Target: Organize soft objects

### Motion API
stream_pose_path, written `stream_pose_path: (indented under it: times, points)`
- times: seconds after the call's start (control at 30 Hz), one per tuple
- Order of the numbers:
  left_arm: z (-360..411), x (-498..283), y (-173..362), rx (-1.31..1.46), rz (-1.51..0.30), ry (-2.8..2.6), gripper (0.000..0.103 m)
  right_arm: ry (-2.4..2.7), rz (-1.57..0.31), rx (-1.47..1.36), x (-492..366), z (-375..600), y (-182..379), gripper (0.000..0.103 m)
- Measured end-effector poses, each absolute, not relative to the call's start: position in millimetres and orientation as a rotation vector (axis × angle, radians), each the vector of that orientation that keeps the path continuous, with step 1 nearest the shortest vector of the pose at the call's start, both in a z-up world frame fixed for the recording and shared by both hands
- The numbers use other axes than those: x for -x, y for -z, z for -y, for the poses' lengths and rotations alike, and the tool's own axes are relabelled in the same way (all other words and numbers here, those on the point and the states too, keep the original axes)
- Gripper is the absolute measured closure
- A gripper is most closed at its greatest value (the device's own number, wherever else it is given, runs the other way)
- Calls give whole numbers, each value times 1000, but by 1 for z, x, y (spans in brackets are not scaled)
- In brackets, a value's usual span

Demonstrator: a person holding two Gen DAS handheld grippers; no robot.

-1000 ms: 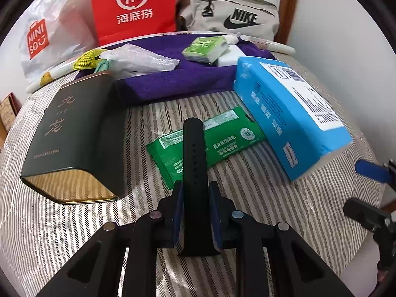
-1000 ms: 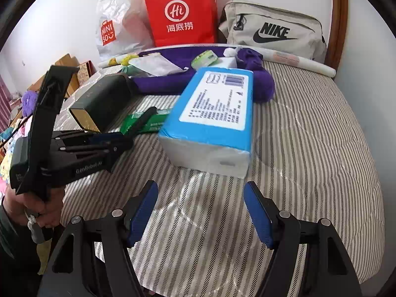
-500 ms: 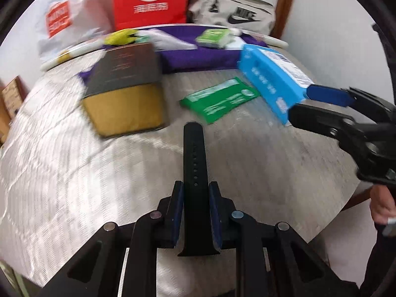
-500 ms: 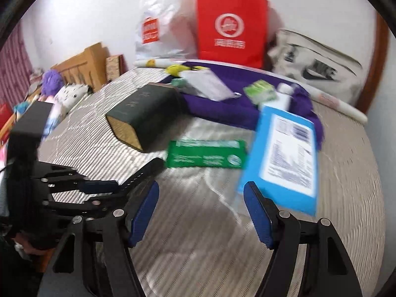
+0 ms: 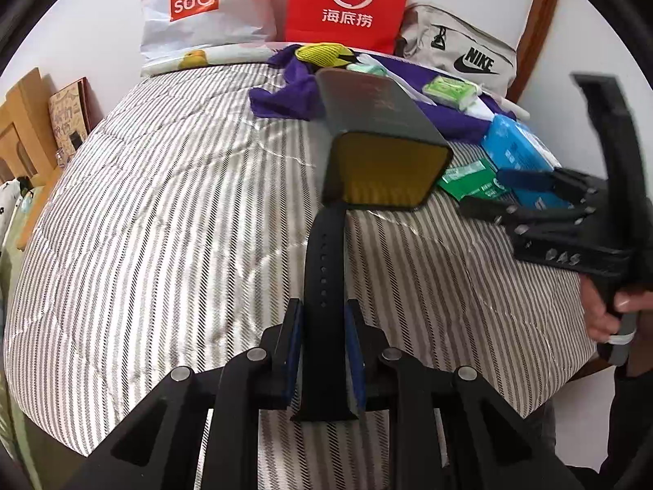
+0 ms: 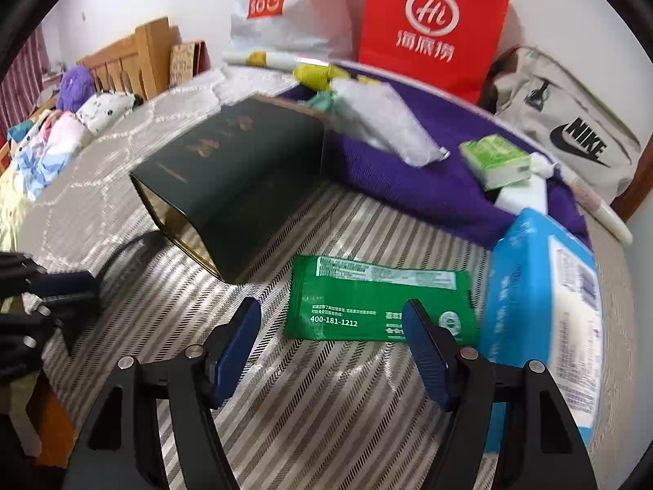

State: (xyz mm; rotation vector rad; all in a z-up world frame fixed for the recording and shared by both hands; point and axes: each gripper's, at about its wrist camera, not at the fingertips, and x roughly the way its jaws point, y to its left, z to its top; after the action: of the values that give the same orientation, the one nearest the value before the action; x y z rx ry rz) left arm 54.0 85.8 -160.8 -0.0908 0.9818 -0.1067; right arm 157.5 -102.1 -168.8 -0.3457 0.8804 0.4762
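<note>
Left gripper [image 5: 323,341] pinches a black strap [image 5: 324,269] between its blue pads; strap runs straight ahead of my fingers over the striped bedcover [image 5: 163,224], its far end reaching the dark green box [image 5: 379,122]. Right gripper [image 6: 332,347] hangs wide apart, gripping nothing. Green packet [image 6: 379,302] lies flat just ahead of its pads, the right pad overlapping its near edge. Blue tissue pack [image 6: 543,306] sits beside the right finger; dark green box ahead-left.

black strap [image 5: 324,261], green packet [image 6: 379,304], striped bedcover [image 5: 163,224]
</note>
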Motion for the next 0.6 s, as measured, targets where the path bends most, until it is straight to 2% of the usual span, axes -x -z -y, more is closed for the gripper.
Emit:
stream_pose_path:
  times: [0.07,0.17,0.23,0.3,0.37,0.4,0.43,0.6]
  points:
    - [-86,-56,161,90,-981,112,83,-474,-884,359,-159,99,175,35]
    - [-85,-55,164,100,-989,129,83,-486,-865,371,-158,95,181,45]
    - [-85,-54,166,107,-990,130,83,-517,-871,344,-159,95,182,68]
    - [-85,-53,166,110,-990,131,83,-495,-867,355,-158,97,181,86]
    - [-85,-52,166,112,-990,133,83,-511,-872,361,-157,97,180,91]
    - [-85,-52,166,111,-990,133,83,-522,-876,352,-157,98,180,100]
    - [-85,-52,167,112,-990,132,83,-539,-887,338,-156,99,180,103]
    - [-86,-48,166,125,-992,124,83,-594,-884,329,-134,104,176,103]
